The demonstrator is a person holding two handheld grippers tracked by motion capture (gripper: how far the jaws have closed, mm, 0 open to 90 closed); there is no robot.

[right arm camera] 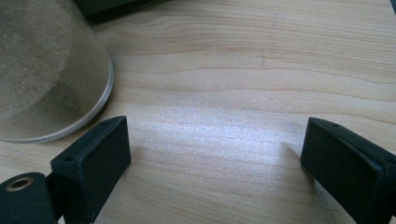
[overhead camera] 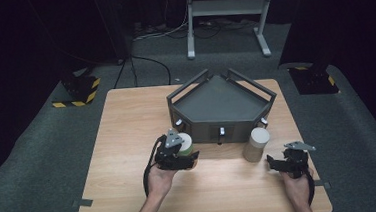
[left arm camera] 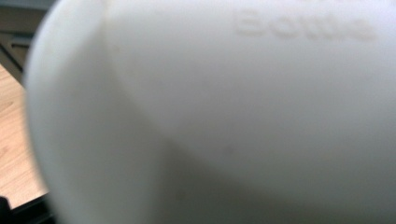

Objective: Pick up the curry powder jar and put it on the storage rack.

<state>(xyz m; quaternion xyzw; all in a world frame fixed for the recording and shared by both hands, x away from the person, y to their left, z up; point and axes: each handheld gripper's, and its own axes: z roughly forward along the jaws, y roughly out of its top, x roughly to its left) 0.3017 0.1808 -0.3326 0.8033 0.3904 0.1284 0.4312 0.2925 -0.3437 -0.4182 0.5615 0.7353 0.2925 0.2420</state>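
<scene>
The left gripper [overhead camera: 192, 158] is clamped on a white bottle [overhead camera: 186, 143], which stands up out of its jaws just in front of the person's left hand [overhead camera: 159, 180] and close to the front wall of the dark tray [overhead camera: 205, 127]. In the left gripper view that bottle [left arm camera: 224, 121] sits so near the lens that its pale, rounded side is blurred; raised lettering near the top edge reads roughly "Bottle", and any line above it is cut off, so no brand can be made out. At the far left of that view a strip of the wooden table [left arm camera: 14, 140] shows beside the bottle. The right gripper [overhead camera: 271, 161] rests low over the table [overhead camera: 128, 140], held by the right hand [overhead camera: 297, 186], its jaws standing wide apart with nothing between them. In the right gripper view only bare wood grain lies between its two black jaws, with the right gripper [right arm camera: 215, 144] pointing along the tabletop. A tan cylindrical container [overhead camera: 256, 144] stands just ahead of this gripper and to its left, apart from the jaws; up close its frosted, sandy-looking wall and clear base rim [right arm camera: 46, 79] show no label or print. The container stands by the tray's front right corner, well apart from the held bottle.
</scene>
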